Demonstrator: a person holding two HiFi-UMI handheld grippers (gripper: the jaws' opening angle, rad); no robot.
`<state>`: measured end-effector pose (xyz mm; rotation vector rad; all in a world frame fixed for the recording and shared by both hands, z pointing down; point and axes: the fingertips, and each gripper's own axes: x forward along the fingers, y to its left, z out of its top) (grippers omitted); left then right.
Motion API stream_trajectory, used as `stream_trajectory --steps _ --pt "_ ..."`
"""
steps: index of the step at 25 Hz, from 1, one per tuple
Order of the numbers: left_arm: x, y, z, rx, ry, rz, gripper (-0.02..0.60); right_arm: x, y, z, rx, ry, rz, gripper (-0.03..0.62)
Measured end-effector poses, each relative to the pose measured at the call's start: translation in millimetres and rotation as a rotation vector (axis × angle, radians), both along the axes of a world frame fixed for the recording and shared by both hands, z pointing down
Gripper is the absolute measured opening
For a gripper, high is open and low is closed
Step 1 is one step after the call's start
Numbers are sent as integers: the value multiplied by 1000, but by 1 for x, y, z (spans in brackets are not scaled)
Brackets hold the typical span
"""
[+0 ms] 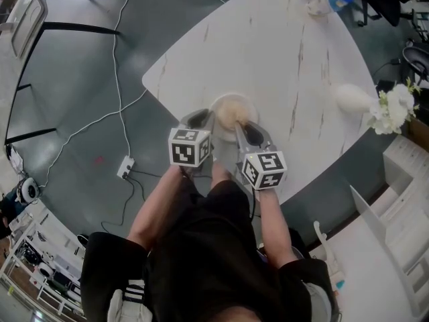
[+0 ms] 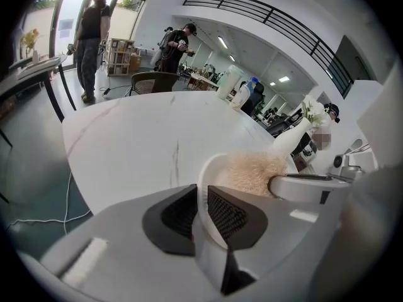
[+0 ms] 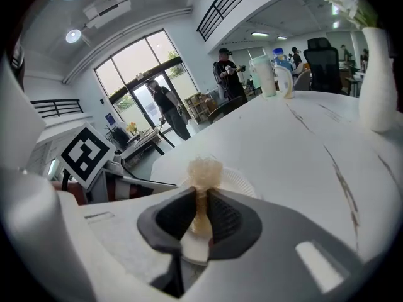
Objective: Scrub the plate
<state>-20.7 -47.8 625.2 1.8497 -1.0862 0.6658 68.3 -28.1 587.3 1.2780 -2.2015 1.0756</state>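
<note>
A white plate (image 1: pixel 249 103) lies on the white marble table (image 1: pixel 281 52) near its front edge. My left gripper (image 1: pixel 205 122) is shut on the plate's near-left rim (image 2: pixel 203 190), the rim clamped between its dark pads. My right gripper (image 1: pixel 236 125) is shut on a beige fibrous scrubber (image 1: pixel 228 115), which rests on the plate's face. In the right gripper view the scrubber (image 3: pixel 204 176) sticks up from between the pads, over the plate (image 3: pixel 236 182). In the left gripper view the scrubber (image 2: pixel 250 172) lies on the plate beside the right gripper's grey jaw.
A white vase with white flowers (image 1: pixel 375 104) stands at the table's right edge. A cup and bottles (image 1: pixel 323 0) stand at the far end. A cable and power strip (image 1: pixel 125 167) lie on the grey floor to the left. People stand in the background (image 2: pixel 91 36).
</note>
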Motion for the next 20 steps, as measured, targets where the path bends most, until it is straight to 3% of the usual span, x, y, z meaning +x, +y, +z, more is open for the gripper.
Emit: stream_trajectory --steps 20 --pt "1 0 0 4 -4 -2 58 53 9 0 -16 35 99 52"
